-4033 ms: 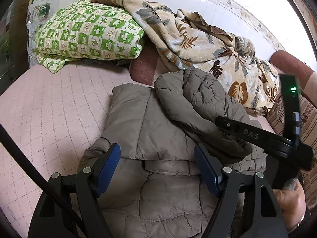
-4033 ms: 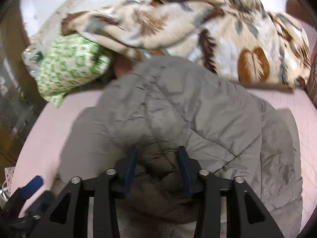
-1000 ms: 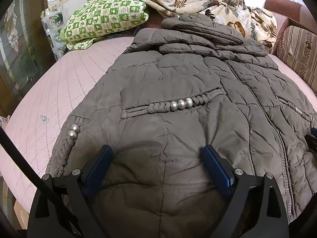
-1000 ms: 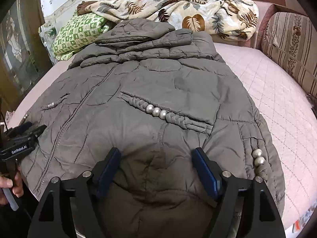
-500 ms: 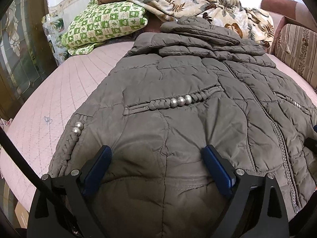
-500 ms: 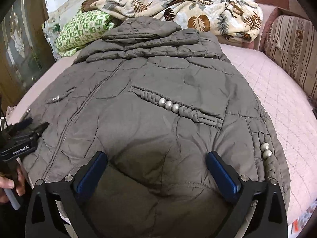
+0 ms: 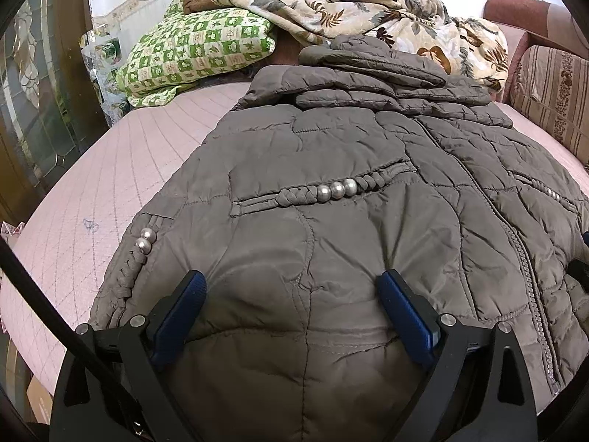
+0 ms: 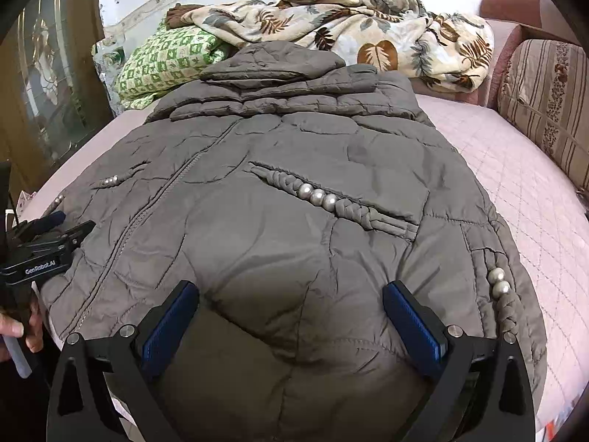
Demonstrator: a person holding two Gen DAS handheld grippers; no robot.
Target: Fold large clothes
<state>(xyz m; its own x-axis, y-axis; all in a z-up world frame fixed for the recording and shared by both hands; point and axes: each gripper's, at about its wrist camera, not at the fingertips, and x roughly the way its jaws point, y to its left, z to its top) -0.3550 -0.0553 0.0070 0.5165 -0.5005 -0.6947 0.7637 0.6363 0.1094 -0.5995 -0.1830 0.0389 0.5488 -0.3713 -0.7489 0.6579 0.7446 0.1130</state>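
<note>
The grey padded jacket is lying front-up on the pink bed cover, hem nearest, hood far. The left gripper and the right gripper are both hovering released, jaws wide over the hem. Each should pinch the hem near a corner, then carry it evenly toward the hood. The sleeves are tucked out of sight; the hem edge is cut off below.

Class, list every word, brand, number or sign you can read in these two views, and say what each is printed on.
"GenRobot.AI": white lettering on the black body of the left gripper, seen in the right wrist view.
Nothing else reads: the grey coat and the green checked pillow bear only patterns, no legible text.
</note>
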